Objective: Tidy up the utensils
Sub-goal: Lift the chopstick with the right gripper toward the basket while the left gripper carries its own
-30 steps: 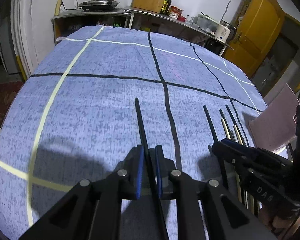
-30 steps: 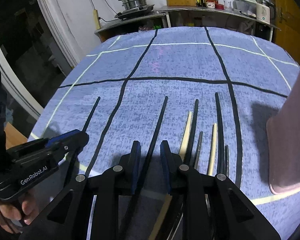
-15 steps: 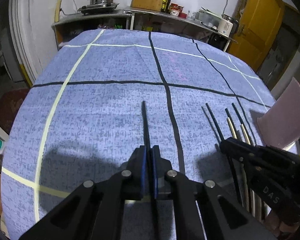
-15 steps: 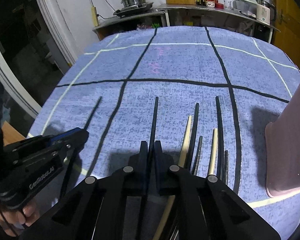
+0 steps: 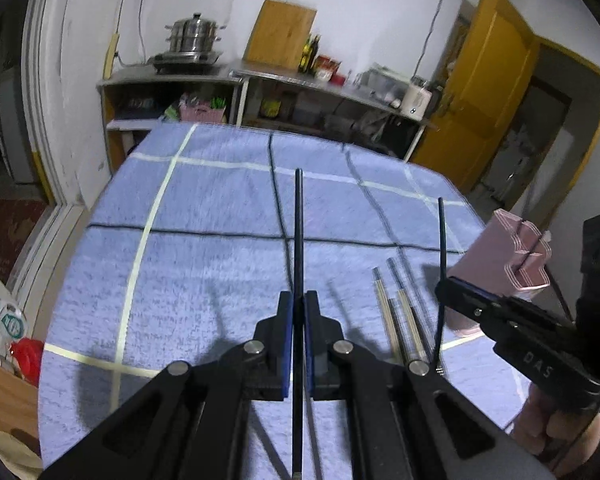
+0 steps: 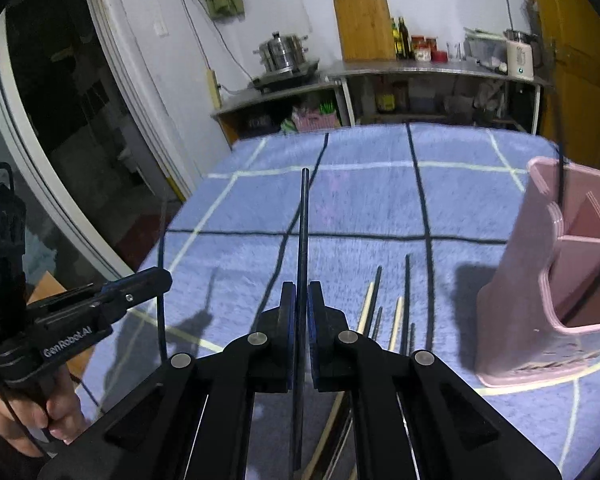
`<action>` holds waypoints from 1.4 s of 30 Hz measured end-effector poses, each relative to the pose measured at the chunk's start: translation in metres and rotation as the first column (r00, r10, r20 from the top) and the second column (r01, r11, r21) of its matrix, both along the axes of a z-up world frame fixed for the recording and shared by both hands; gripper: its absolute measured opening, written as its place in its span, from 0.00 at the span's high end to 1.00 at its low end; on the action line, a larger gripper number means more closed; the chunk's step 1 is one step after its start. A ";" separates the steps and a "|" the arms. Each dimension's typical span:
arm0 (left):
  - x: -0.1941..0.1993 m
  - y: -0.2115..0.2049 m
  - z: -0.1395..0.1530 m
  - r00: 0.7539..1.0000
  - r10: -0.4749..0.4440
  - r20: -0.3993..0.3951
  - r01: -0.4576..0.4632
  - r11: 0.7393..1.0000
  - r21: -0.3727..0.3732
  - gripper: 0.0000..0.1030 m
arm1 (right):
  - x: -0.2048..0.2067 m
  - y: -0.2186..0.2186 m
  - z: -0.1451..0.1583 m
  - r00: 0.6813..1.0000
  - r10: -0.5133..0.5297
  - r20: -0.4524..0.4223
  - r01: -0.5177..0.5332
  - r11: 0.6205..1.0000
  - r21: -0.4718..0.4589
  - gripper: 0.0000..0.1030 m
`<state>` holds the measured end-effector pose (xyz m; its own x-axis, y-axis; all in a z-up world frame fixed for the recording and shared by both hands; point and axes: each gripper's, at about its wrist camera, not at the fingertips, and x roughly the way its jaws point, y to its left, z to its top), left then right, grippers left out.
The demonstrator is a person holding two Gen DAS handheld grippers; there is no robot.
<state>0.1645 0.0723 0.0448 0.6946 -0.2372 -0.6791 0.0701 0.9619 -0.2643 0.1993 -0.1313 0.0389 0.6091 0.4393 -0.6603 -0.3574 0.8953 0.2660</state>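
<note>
The left gripper (image 5: 296, 312) has its jaws pressed tight on a black chopstick (image 5: 298, 240), which runs straight out between the blue pads and stands clear of the cloth, its tip pointing toward the far end of the table. The right gripper (image 6: 302, 304) is clamped the same way on a second black chopstick (image 6: 303, 232), also lifted off the surface. In the right wrist view a hand (image 6: 40, 412) grips the handle of the left tool at the lower left.

Just beyond the grippers, a small row of chopsticks (image 6: 384, 312) lies on the blue checked tablecloth (image 6: 340, 208), some pale wood and some dark, side by side and roughly parallel. To their right stands a pink utensil holder (image 6: 512, 312), upright on the cloth, with dividers splitting it into compartments; a thin dark stick rises from its far compartment.

Past the table's far edge, a metal counter (image 6: 420, 68) runs along the wall, carrying a steel steamer pot (image 6: 284, 52), a wooden cutting board (image 6: 362, 28) leaning upright, and bottles (image 6: 400, 38).
</note>
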 end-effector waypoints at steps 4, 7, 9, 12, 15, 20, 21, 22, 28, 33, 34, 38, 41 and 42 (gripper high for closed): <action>-0.013 -0.003 0.022 0.999 -0.021 0.044 0.021 1.000 -0.001 0.95 | -0.013 -0.009 0.019 0.999 -0.008 0.037 0.007 1.000 0.025 0.95; -0.019 -0.006 0.033 0.998 -0.036 0.060 0.036 0.999 -0.003 0.95 | -0.023 -0.018 0.031 0.998 -0.014 0.061 0.011 0.999 0.042 0.95; -0.024 -0.009 0.039 0.997 -0.043 0.069 0.043 0.999 -0.003 0.95 | -0.030 -0.022 0.038 0.997 -0.017 0.074 0.013 0.999 0.052 0.95; -0.031 -0.015 0.048 0.995 -0.056 0.081 0.056 0.998 -0.007 0.95 | -0.039 -0.028 0.047 0.995 -0.023 0.093 0.017 0.998 0.060 0.95; -0.035 -0.022 0.057 0.993 -0.069 0.093 0.070 0.998 -0.003 0.95 | -0.047 -0.035 0.053 0.994 -0.034 0.103 0.027 0.997 0.070 0.95; -0.041 -0.034 0.067 0.990 -0.091 0.106 0.092 0.996 -0.003 0.95 | -0.058 -0.052 0.060 0.992 -0.056 0.117 0.046 0.995 0.084 0.95; -0.042 -0.037 0.069 0.989 -0.098 0.109 0.099 0.995 -0.002 0.95 | -0.061 -0.055 0.062 0.991 -0.061 0.123 0.050 0.995 0.088 0.95; -0.042 -0.040 0.071 0.988 -0.104 0.111 0.105 0.994 0.000 0.95 | -0.063 -0.059 0.065 0.990 -0.065 0.128 0.054 0.994 0.090 0.95; -0.041 -0.063 0.074 0.983 -0.152 0.104 0.154 0.988 -0.008 0.95 | -0.077 -0.078 0.076 0.983 -0.097 0.153 0.083 0.992 0.094 0.95; -0.037 -0.090 0.074 0.974 -0.205 0.095 0.208 0.978 -0.027 0.95 | -0.084 -0.104 0.082 0.976 -0.144 0.162 0.129 0.987 0.096 0.95; -0.036 -0.097 0.074 0.972 -0.217 0.095 0.221 0.975 -0.028 0.95 | -0.084 -0.109 0.083 0.975 -0.152 0.163 0.137 0.986 0.097 0.95; -0.029 -0.125 0.080 0.959 -0.267 0.099 0.272 0.962 -0.036 0.95 | -0.088 -0.135 0.087 0.965 -0.204 0.167 0.189 0.977 0.098 0.95; -0.023 -0.145 0.086 0.948 -0.300 0.106 0.306 0.951 -0.045 0.95 | -0.088 -0.153 0.092 0.956 -0.239 0.172 0.224 0.969 0.104 0.95; -0.021 -0.151 0.089 0.945 -0.309 0.111 0.315 0.948 -0.045 0.95 | -0.088 -0.160 0.095 0.951 -0.252 0.177 0.235 0.966 0.108 0.95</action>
